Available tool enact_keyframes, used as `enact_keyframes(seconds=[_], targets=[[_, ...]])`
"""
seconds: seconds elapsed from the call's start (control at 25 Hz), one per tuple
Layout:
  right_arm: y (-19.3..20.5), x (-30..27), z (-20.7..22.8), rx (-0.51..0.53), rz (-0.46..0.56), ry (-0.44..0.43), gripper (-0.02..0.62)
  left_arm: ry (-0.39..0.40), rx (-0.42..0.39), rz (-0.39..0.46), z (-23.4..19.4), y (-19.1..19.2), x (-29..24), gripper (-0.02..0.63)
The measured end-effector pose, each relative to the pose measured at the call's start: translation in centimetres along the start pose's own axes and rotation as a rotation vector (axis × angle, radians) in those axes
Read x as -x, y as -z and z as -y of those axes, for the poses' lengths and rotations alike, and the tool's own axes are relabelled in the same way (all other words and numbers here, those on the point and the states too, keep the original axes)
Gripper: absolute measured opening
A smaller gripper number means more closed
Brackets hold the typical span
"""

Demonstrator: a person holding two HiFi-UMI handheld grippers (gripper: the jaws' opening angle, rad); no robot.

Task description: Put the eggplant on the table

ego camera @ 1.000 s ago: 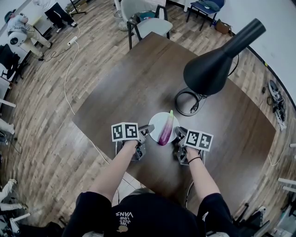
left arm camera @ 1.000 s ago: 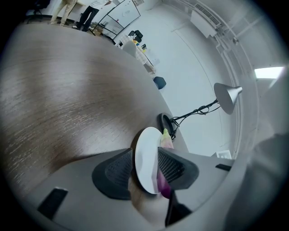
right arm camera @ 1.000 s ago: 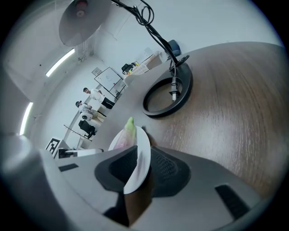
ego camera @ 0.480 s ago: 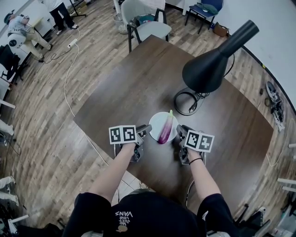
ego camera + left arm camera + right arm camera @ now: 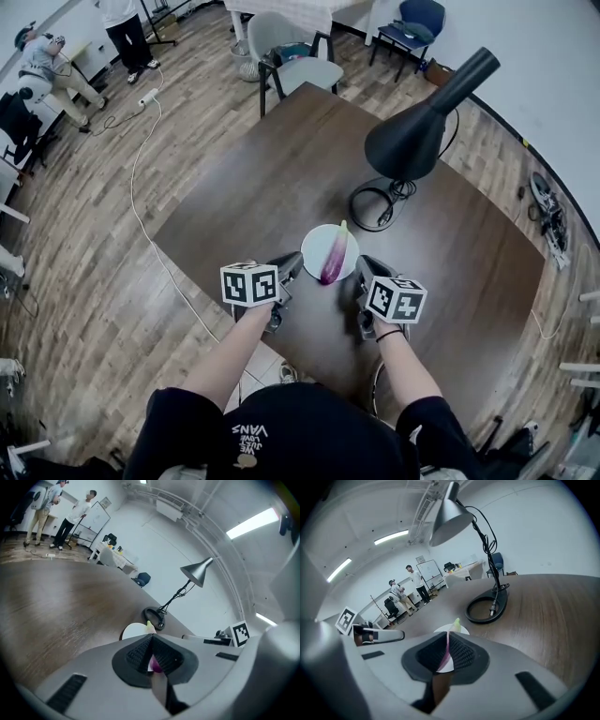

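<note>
A purple eggplant (image 5: pixel 332 255) with a green stem lies on a small white plate (image 5: pixel 311 246) on the dark wooden table (image 5: pixel 281 169). My left gripper (image 5: pixel 291 264) hangs just left of the plate, and my right gripper (image 5: pixel 361 267) just right of it. Both stand above the table, apart from the eggplant. In the left gripper view the gripper (image 5: pixel 151 640) has its jaws shut with nothing held; the eggplant's stem (image 5: pixel 150 627) shows beyond them. In the right gripper view the gripper (image 5: pixel 446 641) is shut too, with the eggplant (image 5: pixel 456 622) behind the slit.
A black desk lamp (image 5: pixel 405 145) rises over the table, its ring base and cable (image 5: pixel 375 206) just behind the plate. A chair (image 5: pixel 300 56) stands at the table's far end. People (image 5: pixel 42 56) stand far off at upper left. The table's near edge runs under my forearms.
Both grippers have lifted off the table beside the plate and rolled a little. The eggplant lies on the plate as before.
</note>
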State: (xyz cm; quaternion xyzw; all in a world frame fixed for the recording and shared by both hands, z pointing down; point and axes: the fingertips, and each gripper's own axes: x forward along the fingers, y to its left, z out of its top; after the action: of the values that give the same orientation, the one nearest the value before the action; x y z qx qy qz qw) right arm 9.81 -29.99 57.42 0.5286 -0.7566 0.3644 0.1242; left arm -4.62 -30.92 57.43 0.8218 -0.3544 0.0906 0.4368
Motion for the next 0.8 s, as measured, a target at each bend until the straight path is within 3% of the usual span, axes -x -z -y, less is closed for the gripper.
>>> enact_keyframes(seconds=[0.28, 0.48, 0.8], targets=[[0.8, 3.5, -2.0, 0.044, 0.043, -0.007, 0.025, 0.001, -0.135, 0.003, 2.4, 2.0, 3.0, 0.011], [2.2, 6.4, -3.6, 0.095, 0.069, -0.008, 0.023, 0.020, -0.144, 0.019, 3.9, 3.6, 5.3, 0.011], [6.4, 11.4, -5.5, 0.080, 0.100, 0.005, 0.023, 0.043, -0.202, -0.013, 6.6, 8.4, 8.7, 0.011]])
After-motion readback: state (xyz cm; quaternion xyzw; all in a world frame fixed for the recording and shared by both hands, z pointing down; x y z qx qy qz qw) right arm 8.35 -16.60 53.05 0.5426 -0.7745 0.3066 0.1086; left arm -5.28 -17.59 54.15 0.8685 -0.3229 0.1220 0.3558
